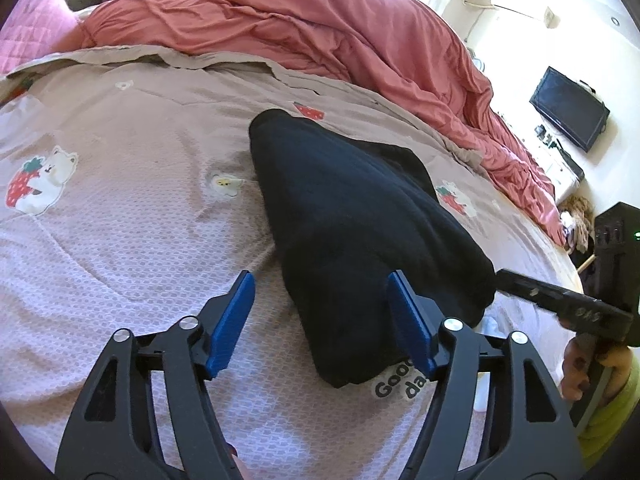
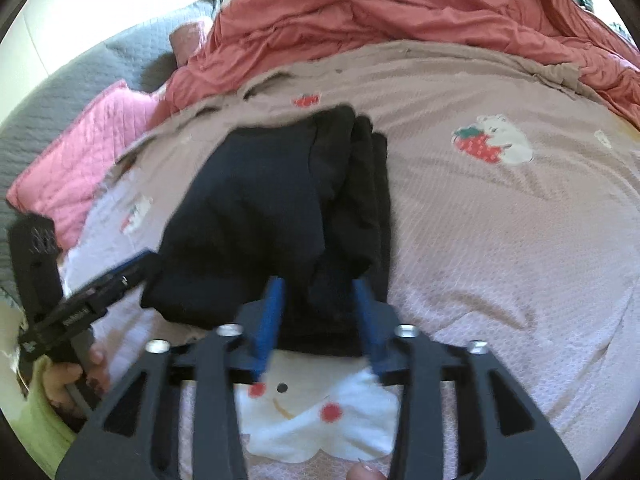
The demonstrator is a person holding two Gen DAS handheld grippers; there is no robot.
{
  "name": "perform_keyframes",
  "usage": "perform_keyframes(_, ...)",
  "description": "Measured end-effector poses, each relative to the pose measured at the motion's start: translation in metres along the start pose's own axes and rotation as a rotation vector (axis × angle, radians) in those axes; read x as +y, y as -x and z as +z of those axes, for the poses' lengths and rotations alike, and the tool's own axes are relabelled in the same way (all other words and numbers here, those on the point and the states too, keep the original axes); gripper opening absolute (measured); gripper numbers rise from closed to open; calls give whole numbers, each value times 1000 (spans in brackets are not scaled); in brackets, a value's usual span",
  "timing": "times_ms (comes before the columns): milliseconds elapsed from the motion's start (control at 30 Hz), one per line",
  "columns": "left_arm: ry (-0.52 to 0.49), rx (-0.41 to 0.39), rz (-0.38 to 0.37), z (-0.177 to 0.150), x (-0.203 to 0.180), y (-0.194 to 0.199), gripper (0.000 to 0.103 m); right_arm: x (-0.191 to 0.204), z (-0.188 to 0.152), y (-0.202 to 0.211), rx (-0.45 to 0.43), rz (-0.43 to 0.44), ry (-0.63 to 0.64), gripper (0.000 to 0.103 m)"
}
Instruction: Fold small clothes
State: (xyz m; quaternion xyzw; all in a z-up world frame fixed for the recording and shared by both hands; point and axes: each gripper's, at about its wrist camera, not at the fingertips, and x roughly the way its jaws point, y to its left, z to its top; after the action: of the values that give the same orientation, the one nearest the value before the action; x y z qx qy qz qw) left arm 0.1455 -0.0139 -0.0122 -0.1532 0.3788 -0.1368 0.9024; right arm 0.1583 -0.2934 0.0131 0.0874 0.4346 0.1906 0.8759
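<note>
Now, garment [image 1: 352,216]: dark, folded in layers, lying mid-bed on the quilt [image 1: 132,240], its near end toward the quilt's near edge.
Risk, right: the near hem sits between the spread pads; pulling back while cloth drags on a pad would likely peel the top layer open.
Risk, left: one pad overlaps the garment's near corner; a sideways brush could skew the fold.
Left gripper [image 1: 322,308]: fingers spread, nothing pinched, tilted down over the near corner.
Right gripper [image 2: 320,312]: fingers apart, straddling the hem, no pinch evident; tilted down; view blurred.
</note>
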Motion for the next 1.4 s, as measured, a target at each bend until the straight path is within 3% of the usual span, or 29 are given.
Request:
perform_keyframes(133,51,-2,-5,1,10,3,66,-10,19,4,-38,9,-30,62)
perform_keyframes(167,63,-2,-6,1,13,3,68,-12,24,2,-33,28,-28,67)
perform_keyframes(200,85,-1,-12,2,17,3,70,-13,31,-1,-32,47,-22,80)
perform_keyframes(333,182,22,-86,14,27,0,75,-17,54,-19,-24,60,-20,92)
perform_keyframes(533,193,68,-105,29,15,-18,78,-30,78,-63,61,138,-72,93)
perform_keyframes(800,201,185,-104,41,9,-61,80,-56,75,-119,208,231,-202,96)
perform_keyframes(900,218,203,-123,42,9,-73,85,-54,75,-118,200,244,-175,92)
perform_keyframes(1000,231,214,-143,44,10,-81,85,-47,75,-118,201,272,-140,67)
perform_keyframes(1033,223,214,-139,45,9,-82,85,-45,74,-119,196,273,-134,63)
perform_keyframes(1133,198,208,-128,46,4,-80,77,-43,73,-120,176,299,-129,49)
perform_keyframes(1200,187,197,-125,49,-1,-79,67,-42,73,-113,146,331,-132,42)
perform_keyframes(1300,147,172,-116,56,-8,-69,60,-35,77,-97,106,345,-114,39)
perform_keyframes(1400,123,116,-122,65,-14,-56,59,-22,85,-77,51,337,-76,38)
